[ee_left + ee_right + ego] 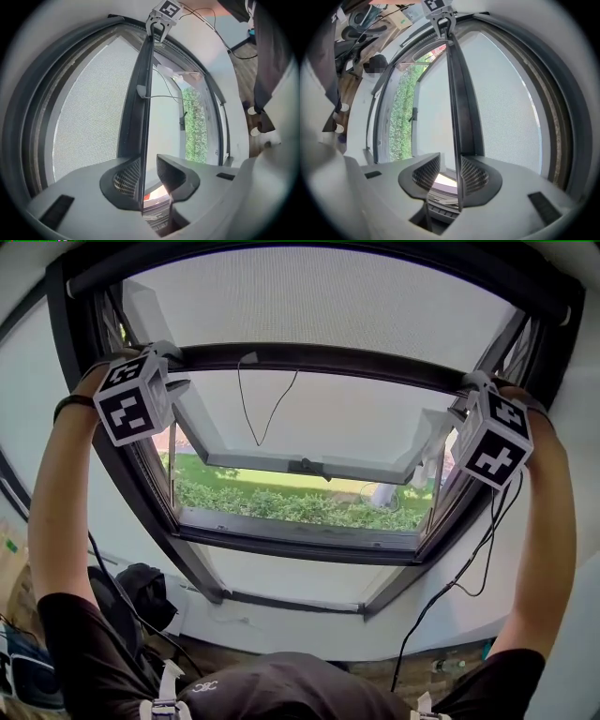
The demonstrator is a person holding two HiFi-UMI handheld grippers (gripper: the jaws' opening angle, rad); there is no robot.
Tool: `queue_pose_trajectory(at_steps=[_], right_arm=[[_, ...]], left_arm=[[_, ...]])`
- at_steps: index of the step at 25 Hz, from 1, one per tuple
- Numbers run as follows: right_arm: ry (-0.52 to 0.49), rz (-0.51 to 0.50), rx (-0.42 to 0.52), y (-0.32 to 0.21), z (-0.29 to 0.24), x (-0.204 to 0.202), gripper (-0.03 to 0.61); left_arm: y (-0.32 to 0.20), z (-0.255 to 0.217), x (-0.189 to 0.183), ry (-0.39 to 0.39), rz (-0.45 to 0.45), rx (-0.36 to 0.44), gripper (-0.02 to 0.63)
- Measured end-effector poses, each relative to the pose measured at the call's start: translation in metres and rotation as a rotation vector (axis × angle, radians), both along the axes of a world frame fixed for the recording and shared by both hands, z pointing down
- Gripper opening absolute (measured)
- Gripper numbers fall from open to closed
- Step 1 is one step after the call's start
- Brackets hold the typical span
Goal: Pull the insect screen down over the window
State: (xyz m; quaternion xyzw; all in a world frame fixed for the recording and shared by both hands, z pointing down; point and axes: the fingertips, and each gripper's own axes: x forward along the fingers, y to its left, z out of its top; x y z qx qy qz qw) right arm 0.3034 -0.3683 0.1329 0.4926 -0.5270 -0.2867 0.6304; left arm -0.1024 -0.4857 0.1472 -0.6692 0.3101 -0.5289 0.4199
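The insect screen [319, 306] is a fine, pale grey mesh, half transparent, with a flat black metal bar [328, 360] along its lower edge. It covers only the upper part of the black-framed window [300, 549]. The mesh hangs from a dark housing at the top of the frame, and the bar runs straight across the opening, above the white-framed glass sash [309, 468], which is tilted open to the outside. Below the bar the opening is not covered, and a green hedge [300, 507] with grass shows through it. A thin dark cord [258, 413] hangs in a loop from a small pale clip at the middle of the bar. The person's 2 arms are raised, 1 at each end of the bar. The left gripper [149, 176] has its jaws spread, and the thin edge of the bar passes between them; the edge lies against 1 ribbed pad, with a clear gap to the other pad. The right gripper [450, 176] stands the same way at the opposite end: jaws apart, the bar's edge against 1 pad and free of the other.
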Motion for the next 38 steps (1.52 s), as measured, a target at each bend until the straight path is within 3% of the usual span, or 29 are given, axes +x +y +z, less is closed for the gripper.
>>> queue_pose_trajectory(at_steps=[5,10,16,19,22,29,34,38], right_arm=[[-0.03,0.003,-0.087,-0.001,0.048,0.0,0.127],[-0.035,0.005,-0.087,0.003,0.075,0.001,0.155],[-0.06,0.027,-0.231,0.004,0.145,-0.001,0.15],[-0.047,0.039,-0.283,0.008,0.181,-0.001,0.15],[-0.054,0.044,-0.324,0.01,0.214,-0.001,0.153],[-0.062,0.07,-0.403,0.015,0.265,-0.003,0.152],[-0.081,0.071,-0.434,0.017,0.303,-0.002,0.152],[-0.075,0.078,-0.451,0.014,0.336,-0.002,0.152]], left_arm=[[-0.002,0.048,0.002,-0.038,0.0,-0.059,0.107],[0.002,0.077,0.001,-0.023,0.008,-0.052,0.139],[0.003,0.145,0.002,-0.026,0.013,-0.165,0.133],[0.005,0.18,0.001,-0.054,0.007,-0.198,0.089],[0.008,0.215,0.0,-0.078,0.003,-0.249,0.091],[0.012,0.266,-0.003,-0.163,-0.008,-0.246,0.089],[0.017,0.306,-0.002,-0.115,-0.004,-0.321,0.097],[0.014,0.339,-0.001,-0.123,-0.003,-0.363,0.103]])
